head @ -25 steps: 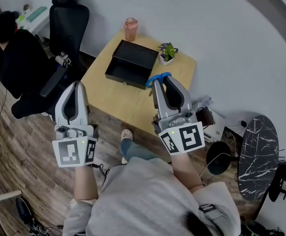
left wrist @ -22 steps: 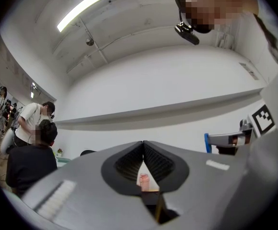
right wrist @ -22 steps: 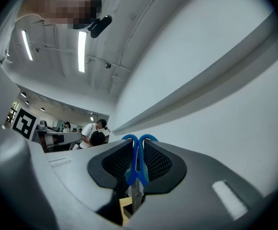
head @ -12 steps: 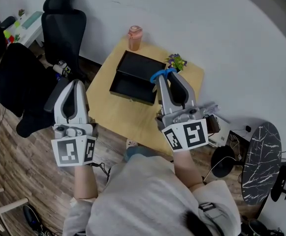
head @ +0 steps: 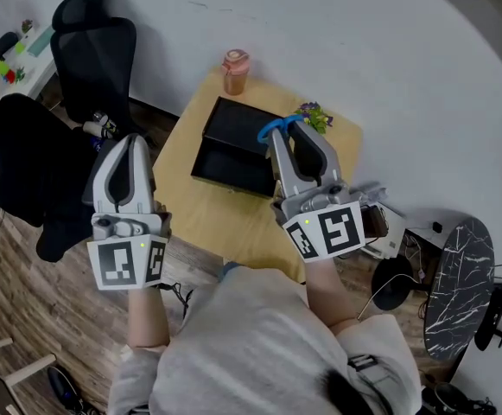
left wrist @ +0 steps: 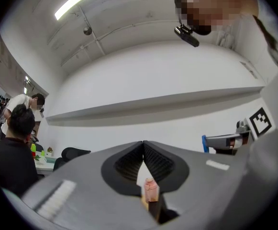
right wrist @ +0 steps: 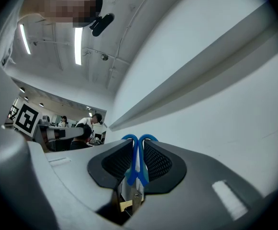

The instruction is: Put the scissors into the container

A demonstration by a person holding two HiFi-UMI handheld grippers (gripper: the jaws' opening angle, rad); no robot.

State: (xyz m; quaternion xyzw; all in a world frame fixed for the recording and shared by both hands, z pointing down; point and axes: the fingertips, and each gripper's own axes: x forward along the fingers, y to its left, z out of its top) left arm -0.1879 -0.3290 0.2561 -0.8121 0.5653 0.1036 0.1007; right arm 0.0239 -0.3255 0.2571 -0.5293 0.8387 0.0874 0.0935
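I note even, bright light from ceiling strip lights [left wrist: 79, 1]. Shadows are soft. Heavy fisheye bending, dark vignetted corners, near foreground slightly blurred.

Table [head: 200, 219] stands against the wall. On it, the container [head: 238, 145] occupies the far half; a cup [head: 234, 71] stands behind it at the far edge, and a potted plant [head: 316, 115] stands just beside its right rear corner. Scissors [head: 276, 128] sit between the jaws of the right gripper [head: 289, 138], seen against the container's right end. Left gripper [head: 130, 145] is left of the table, above the floor. An office chair [head: 95, 54] stands left of the table, a round side table [head: 454, 275] well to its right
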